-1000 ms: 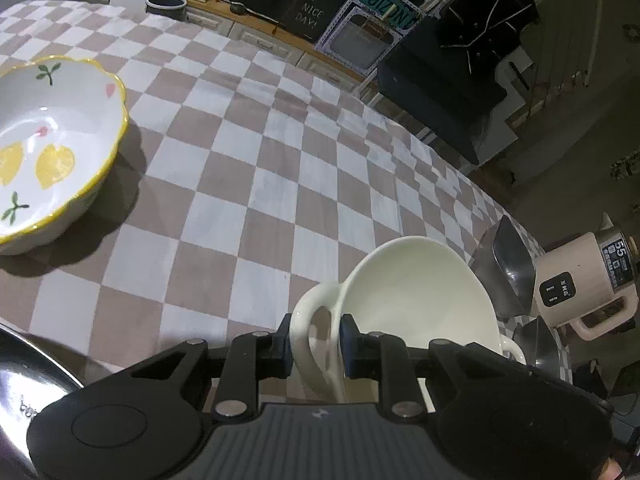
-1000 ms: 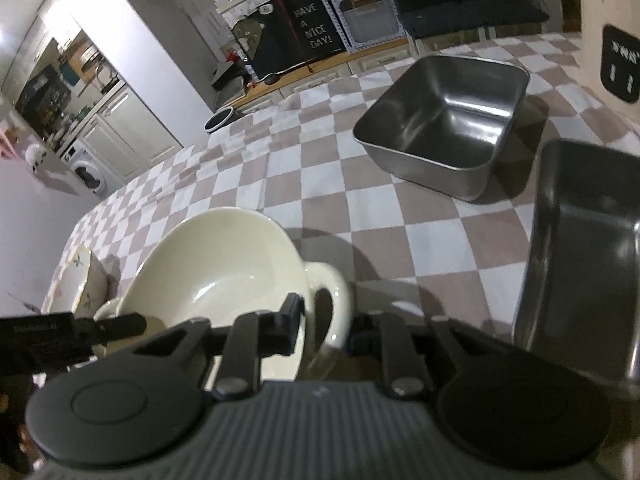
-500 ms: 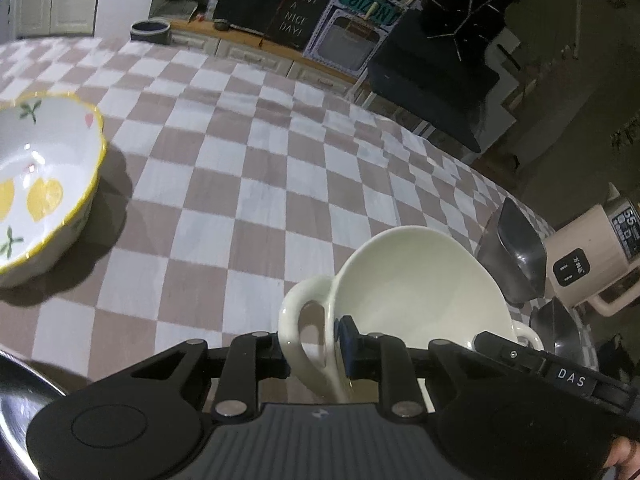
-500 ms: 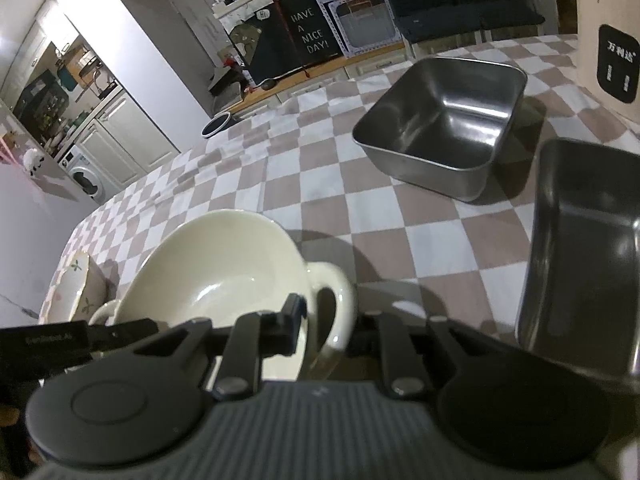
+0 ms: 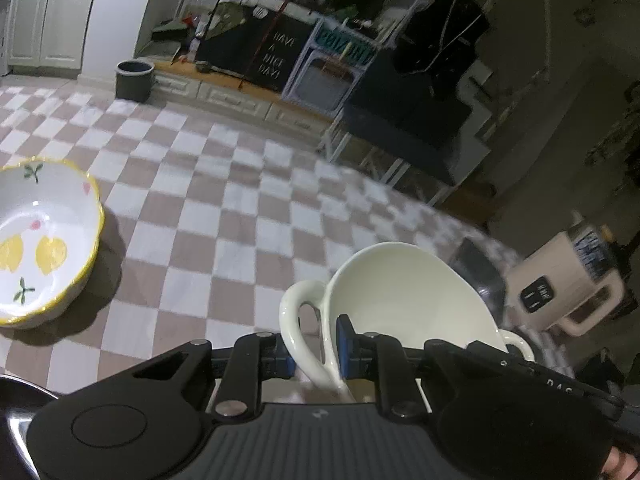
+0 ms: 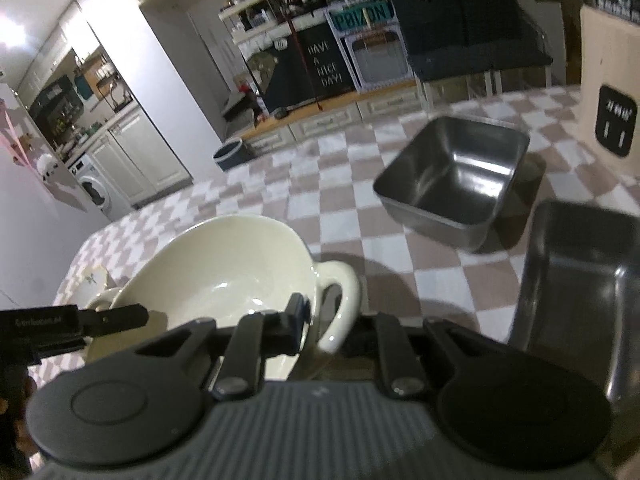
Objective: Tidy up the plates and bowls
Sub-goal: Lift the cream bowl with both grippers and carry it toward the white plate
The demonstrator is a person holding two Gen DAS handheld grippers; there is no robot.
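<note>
- The tabletop wears a brown-and-white checked cloth.
- Beyond its far edge runs a low cabinet with drawers and a wooden top.
- On it leans a black sign reading "HAVE A NICE DAY!".
- A dark bin stands on the floor nearby.
- Far left are white cupboards and a washing machine.
- The light is dim.

two ceramic bowls, two steel pans
</note>
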